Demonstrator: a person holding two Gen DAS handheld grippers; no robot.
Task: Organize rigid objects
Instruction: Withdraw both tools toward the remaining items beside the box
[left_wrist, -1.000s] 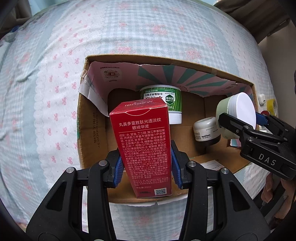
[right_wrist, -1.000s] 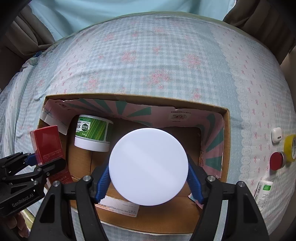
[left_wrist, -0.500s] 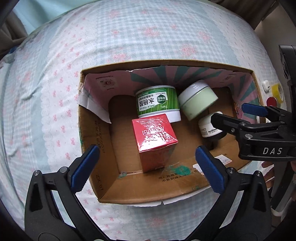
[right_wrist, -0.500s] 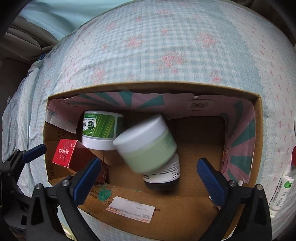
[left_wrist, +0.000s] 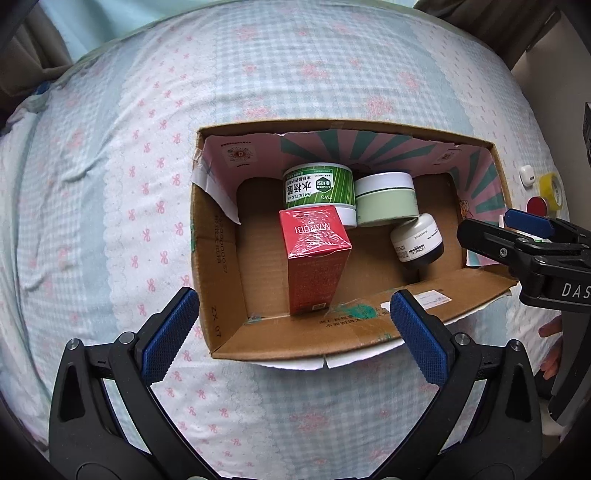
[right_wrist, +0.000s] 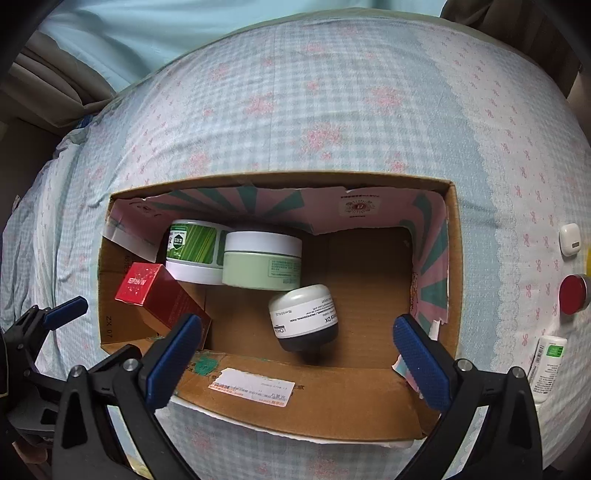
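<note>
I am holding both grippers, left (left_wrist: 295, 328) and right (right_wrist: 295, 354), with jaws spread and empty above the cardboard box (left_wrist: 229, 332) on the bed. Inside, the red carton (left_wrist: 314, 258) is standing tall beside three jars; a careless bump could topple it.

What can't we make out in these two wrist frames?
- Yellow tape roll: cut by the frame edge in the right wrist view; part hidden behind the right gripper in the left.
- White tube on the bedspread: print too small; lower end behind the gripper body.
- Green striped jar: right side hidden by the pale green jar.
- Red box: base hidden by the cardboard box wall.
</note>
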